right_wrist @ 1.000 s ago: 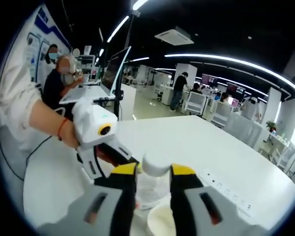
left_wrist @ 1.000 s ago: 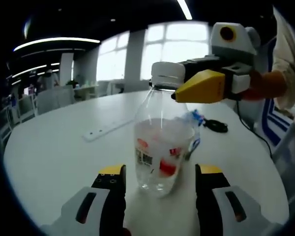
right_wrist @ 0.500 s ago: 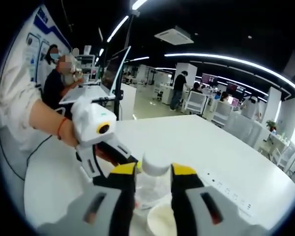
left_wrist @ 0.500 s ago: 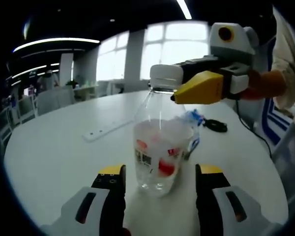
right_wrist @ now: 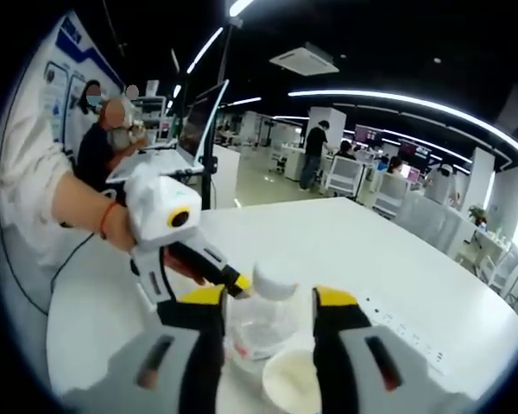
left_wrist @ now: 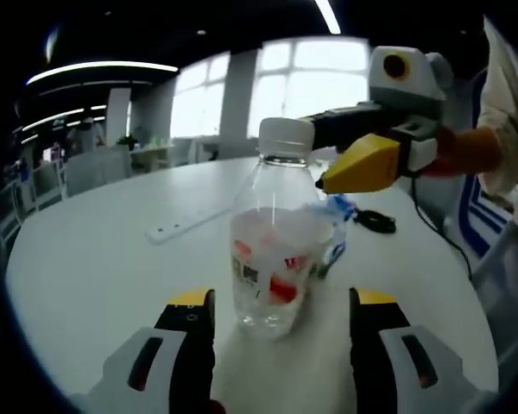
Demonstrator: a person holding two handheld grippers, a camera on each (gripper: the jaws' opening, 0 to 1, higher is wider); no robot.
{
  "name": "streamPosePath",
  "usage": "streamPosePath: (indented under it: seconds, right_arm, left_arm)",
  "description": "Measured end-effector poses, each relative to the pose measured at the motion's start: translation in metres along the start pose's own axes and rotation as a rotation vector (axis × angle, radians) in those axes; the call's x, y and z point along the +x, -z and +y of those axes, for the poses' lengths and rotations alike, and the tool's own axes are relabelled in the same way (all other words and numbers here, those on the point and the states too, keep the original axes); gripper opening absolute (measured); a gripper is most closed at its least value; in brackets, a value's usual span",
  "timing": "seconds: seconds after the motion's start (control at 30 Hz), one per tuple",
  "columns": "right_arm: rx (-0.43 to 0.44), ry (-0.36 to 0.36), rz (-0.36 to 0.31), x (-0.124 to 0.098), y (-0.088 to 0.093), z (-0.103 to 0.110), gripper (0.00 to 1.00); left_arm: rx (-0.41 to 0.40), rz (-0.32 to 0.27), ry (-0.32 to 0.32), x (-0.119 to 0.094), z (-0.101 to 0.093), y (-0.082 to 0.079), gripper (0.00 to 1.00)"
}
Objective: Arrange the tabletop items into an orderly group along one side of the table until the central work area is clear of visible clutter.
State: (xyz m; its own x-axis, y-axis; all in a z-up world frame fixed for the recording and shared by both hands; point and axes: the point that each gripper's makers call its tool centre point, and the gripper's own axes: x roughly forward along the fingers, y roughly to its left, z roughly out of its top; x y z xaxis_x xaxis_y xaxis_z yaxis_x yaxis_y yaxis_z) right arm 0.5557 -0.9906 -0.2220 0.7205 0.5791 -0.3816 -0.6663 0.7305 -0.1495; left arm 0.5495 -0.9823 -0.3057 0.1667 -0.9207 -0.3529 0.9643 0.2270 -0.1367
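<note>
Right gripper [left_wrist: 367, 164] | jaws now spread, off bottle cap [left_wrist: 285, 138] | plastic bottle [left_wrist: 272, 259] released upright, frame centre | left gripper [left_wrist: 281, 345] jaws spread.

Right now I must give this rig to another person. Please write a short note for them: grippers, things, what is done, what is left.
Left gripper: open, low on the white table, the bottle between its jaws but not gripped.
Right gripper: open, at the height of the white cap, not clamped on it.
Clear plastic bottle: upright on the table, capped, nobody holds it.
Beside it: a white bowl, a crumpled blue-and-white wrapper, a white power strip, a black cable.
Done: bottle stands free.
Left: group all these along one side, probably.
</note>
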Motion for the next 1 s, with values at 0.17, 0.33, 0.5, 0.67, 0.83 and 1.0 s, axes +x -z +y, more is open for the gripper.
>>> streamPosePath:
  seconds: [0.17, 0.33, 0.5, 0.67, 0.83, 1.0]
  right_arm:
    - [0.011, -0.005, 0.003, -0.003, 0.002, 0.001, 0.46]
    - [0.024, -0.005, 0.003, -0.009, 0.005, 0.001, 0.57]
    - [0.028, -0.003, 0.007, -0.022, 0.007, -0.002, 0.60]
    - [0.032, 0.007, 0.010, -0.032, 0.009, -0.003, 0.60]
    - [0.038, 0.013, 0.009, -0.038, 0.009, -0.003, 0.62]
    - [0.043, 0.021, 0.007, -0.051, 0.009, -0.004, 0.64]
  left_arm:
    - [-0.005, 0.004, -0.001, -0.003, -0.003, -0.002, 0.61]
    - [-0.006, 0.009, -0.009, -0.005, -0.006, -0.004, 0.64]
    - [-0.005, 0.011, -0.011, -0.007, -0.011, -0.009, 0.66]
    - [-0.006, 0.012, -0.015, -0.011, -0.017, -0.013, 0.66]
    - [-0.009, 0.021, -0.024, -0.016, -0.020, -0.016, 0.68]
    - [-0.015, 0.021, -0.032, -0.023, -0.027, -0.022, 0.71]
